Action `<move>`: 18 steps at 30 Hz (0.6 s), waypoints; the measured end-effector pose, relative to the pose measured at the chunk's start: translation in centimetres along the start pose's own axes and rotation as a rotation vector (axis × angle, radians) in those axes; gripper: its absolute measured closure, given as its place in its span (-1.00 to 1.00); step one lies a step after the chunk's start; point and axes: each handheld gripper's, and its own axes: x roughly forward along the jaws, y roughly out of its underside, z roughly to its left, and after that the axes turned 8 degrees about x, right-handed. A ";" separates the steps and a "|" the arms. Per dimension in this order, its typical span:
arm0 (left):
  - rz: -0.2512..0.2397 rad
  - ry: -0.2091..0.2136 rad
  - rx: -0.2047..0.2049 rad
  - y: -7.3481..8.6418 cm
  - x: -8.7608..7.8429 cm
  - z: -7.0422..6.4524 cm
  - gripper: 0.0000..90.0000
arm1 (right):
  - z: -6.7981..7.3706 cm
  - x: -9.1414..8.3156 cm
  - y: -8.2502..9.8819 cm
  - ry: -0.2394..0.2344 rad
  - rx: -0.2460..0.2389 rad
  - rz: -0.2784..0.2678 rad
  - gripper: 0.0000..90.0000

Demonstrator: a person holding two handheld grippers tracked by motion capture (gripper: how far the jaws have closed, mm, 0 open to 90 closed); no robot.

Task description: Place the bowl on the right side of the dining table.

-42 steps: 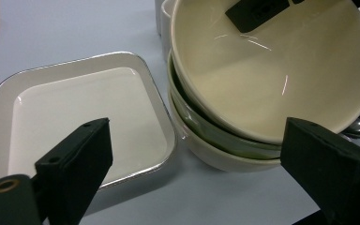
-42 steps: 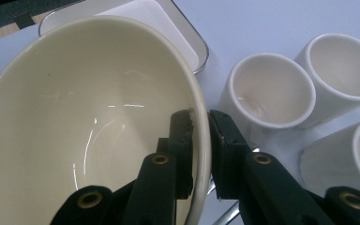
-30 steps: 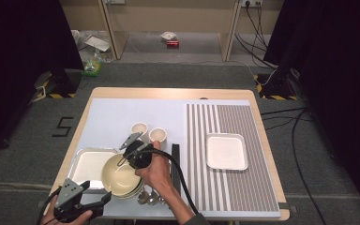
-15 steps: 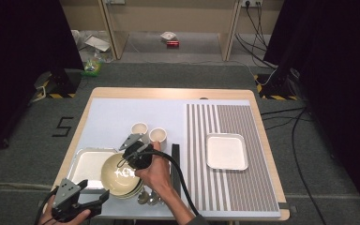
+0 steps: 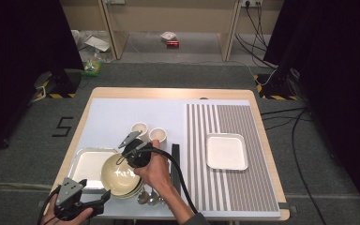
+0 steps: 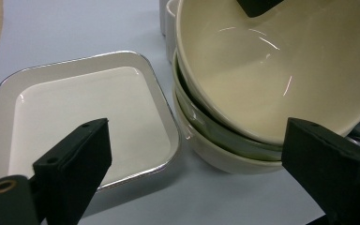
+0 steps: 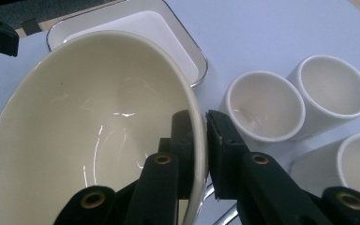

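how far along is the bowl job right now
Done: the right gripper has clamped the rim of the top bowl, which sits tilted on the bowl stack. In hand: separating it. Left: setting it down somewhere; the left gripper waits open beside the stack, by the tray.

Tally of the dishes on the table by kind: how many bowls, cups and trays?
bowls: 3, stacked
cups: 3
trays: 2
total: 8
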 end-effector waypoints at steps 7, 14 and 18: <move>-0.008 0.000 -0.007 0.0 0.1 0.0 -0.84 | 0.2 0.3 -0.4 0.014 -0.012 0.036 0.81; -0.009 0.001 -0.010 0.1 0.1 0.1 -0.86 | 0.2 0.5 -0.6 0.020 -0.028 0.056 0.81; -0.019 0.006 -0.003 0.1 0.0 0.0 -0.81 | 0.1 0.5 -0.4 0.011 -0.034 0.045 0.83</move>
